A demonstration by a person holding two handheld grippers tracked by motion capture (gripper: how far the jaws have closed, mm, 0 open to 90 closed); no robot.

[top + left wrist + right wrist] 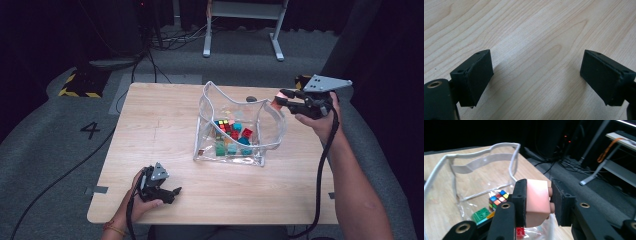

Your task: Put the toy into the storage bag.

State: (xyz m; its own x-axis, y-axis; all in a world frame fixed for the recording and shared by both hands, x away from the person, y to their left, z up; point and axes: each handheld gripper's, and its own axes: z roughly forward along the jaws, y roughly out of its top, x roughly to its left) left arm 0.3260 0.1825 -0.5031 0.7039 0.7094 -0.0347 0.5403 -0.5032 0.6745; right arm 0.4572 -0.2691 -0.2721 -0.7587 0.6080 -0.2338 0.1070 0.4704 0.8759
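Note:
A pink toy brick point(537, 201) is clamped between the black jaws of my right gripper point(538, 202). In the high view that right gripper point(280, 99) hovers by the right rim of a clear plastic bag point(235, 127), with the pink brick point(276, 101) at its tip. Inside the bag lie several coloured bricks point(235, 140) and a small puzzle cube point(498, 199). Low at the left, my left gripper point(172, 194) rests on the wooden table point(150, 130). Its jaws stand wide apart over bare wood point(536, 75) with nothing between them.
The bag stands open at the table's middle right, with a white-edged rim point(474, 155). A dark round item point(251, 99) lies behind the bag. Beyond the table are grey carpet, cables and a white desk frame point(245, 25).

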